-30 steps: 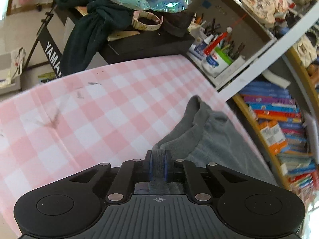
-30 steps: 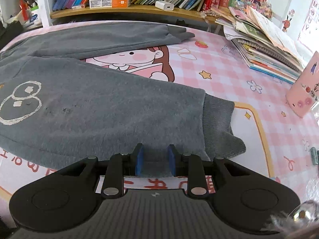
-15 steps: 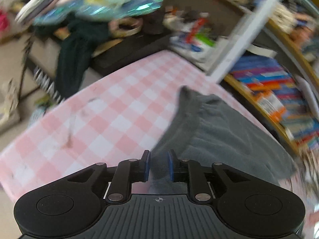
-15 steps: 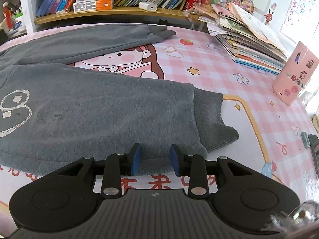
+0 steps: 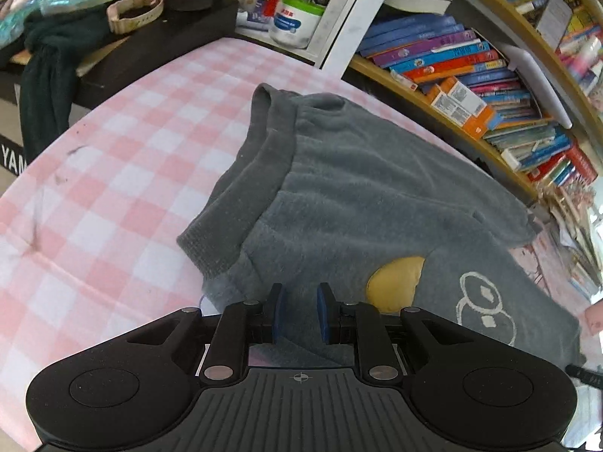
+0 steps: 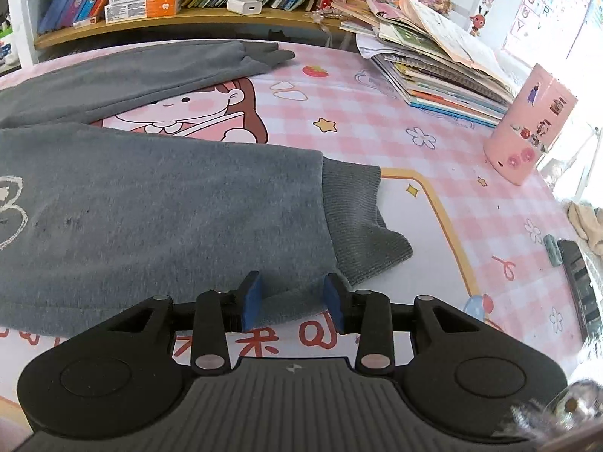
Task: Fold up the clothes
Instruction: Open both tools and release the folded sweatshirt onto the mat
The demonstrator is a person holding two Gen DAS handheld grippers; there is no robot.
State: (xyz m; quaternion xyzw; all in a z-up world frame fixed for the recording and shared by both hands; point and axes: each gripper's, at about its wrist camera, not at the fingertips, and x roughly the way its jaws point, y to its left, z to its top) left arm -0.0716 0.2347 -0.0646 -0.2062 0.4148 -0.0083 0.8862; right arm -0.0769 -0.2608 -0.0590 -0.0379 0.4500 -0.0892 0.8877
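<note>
The grey sweatpants lie spread flat on the pink checked tablecloth, the ribbed waistband toward my left side and the two legs running off toward my right. In my left view I see a mustard-yellow patch and a white outlined figure-eight print on the cloth just ahead of my left tongs. Their blue pads have just been spreading and now stand a little apart, with the grey cloth lying between them but not pinched. In my right view the nearer leg ends in a ribbed cuff that rests on the cartoon girl mat, while the farther leg stretches along the table's back edge below the bookshelf. My right tongs sit over the lower hem of the near leg, close beside the cuff; their pads have just been opening and stand wider than the left pair, with a fold of the hem lying loose between them, not squeezed. Beyond the cuff a pile of magazines and picture books leans at the table's far corner, and a pink decorated cup stands near it. In my left view a white tub of pens stands past the table's far end.
</note>
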